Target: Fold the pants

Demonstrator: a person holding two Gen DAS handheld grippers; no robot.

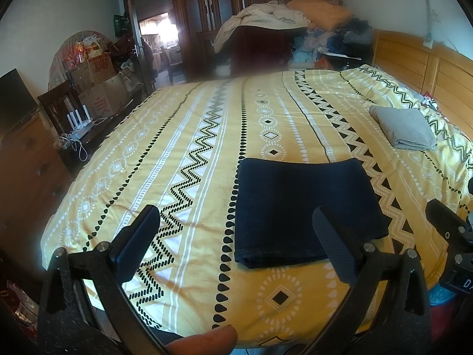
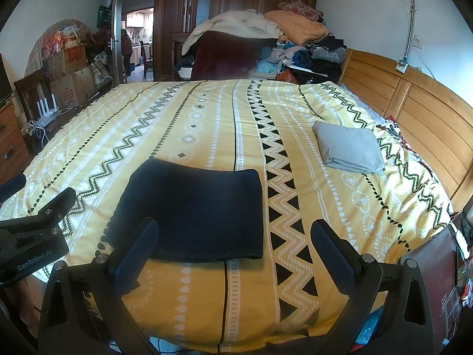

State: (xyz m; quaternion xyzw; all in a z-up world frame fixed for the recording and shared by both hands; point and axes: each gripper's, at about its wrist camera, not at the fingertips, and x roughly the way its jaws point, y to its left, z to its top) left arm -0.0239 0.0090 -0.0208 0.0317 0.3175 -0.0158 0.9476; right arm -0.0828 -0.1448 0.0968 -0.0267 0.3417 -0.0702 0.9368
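The left gripper (image 1: pixel 236 242) is held with its jaws spread wide and nothing between them, raised above the near edge of the bed (image 1: pixel 207 153). The right gripper (image 2: pixel 236 248) is likewise held wide open and empty over the same near edge, just beside the left one, whose body is seen at the left margin of the right wrist view. A fingertip (image 1: pixel 204 340) is seen at the bottom of the left wrist view.

The dark navy pants (image 2: pixel 195 210) are seen folded into a flat rectangle on the yellow patterned bedspread (image 2: pixel 295 281), close to the near edge and just ahead of both grippers, touched by neither. A folded grey cloth (image 2: pixel 348 148) is laid well apart from the pants, toward the wooden headboard (image 2: pixel 414 109) along the right edge. A heap of clothes and bedding (image 2: pixel 266 41) is piled beyond the far edge of the bed.
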